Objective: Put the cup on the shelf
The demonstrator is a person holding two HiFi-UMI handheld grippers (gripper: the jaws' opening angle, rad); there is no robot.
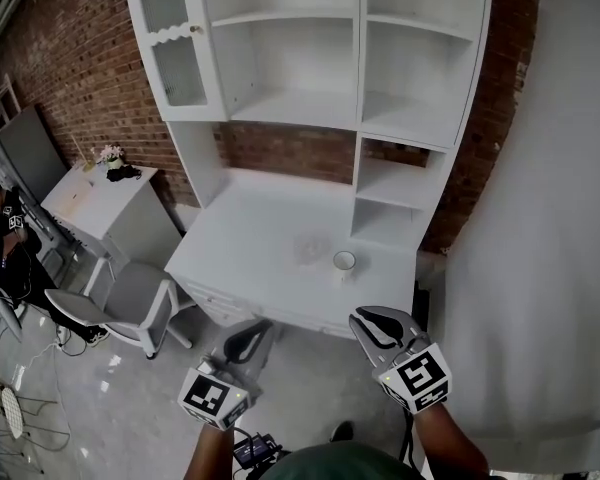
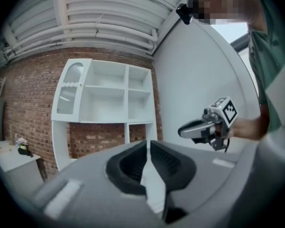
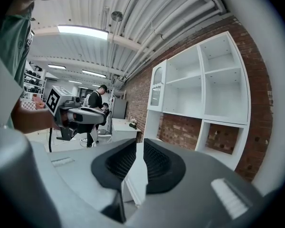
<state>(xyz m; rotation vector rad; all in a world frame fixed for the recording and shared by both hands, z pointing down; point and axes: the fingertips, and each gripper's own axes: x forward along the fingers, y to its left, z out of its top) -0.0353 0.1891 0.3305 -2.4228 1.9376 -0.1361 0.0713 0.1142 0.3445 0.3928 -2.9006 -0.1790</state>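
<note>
A small white cup (image 1: 344, 261) stands upright on the white desk (image 1: 250, 228), near its front right. Above the desk rises the white shelf unit (image 1: 310, 108) with open compartments, which also fills the left gripper view (image 2: 104, 99) and the right gripper view (image 3: 204, 84). My left gripper (image 1: 250, 326) hangs in front of the desk's front edge, jaws together and holding nothing (image 2: 148, 141). My right gripper (image 1: 365, 318) is level with it, below and in front of the cup, jaws nearly touching and holding nothing (image 3: 138, 144). Neither gripper view shows the cup.
A clear glass object (image 1: 312, 246) sits on the desk just left of the cup. A grey chair (image 1: 130, 303) and a small white cabinet (image 1: 100, 203) stand to the left, with a person (image 1: 0, 238) beyond. A white wall panel (image 1: 540, 218) closes the right side.
</note>
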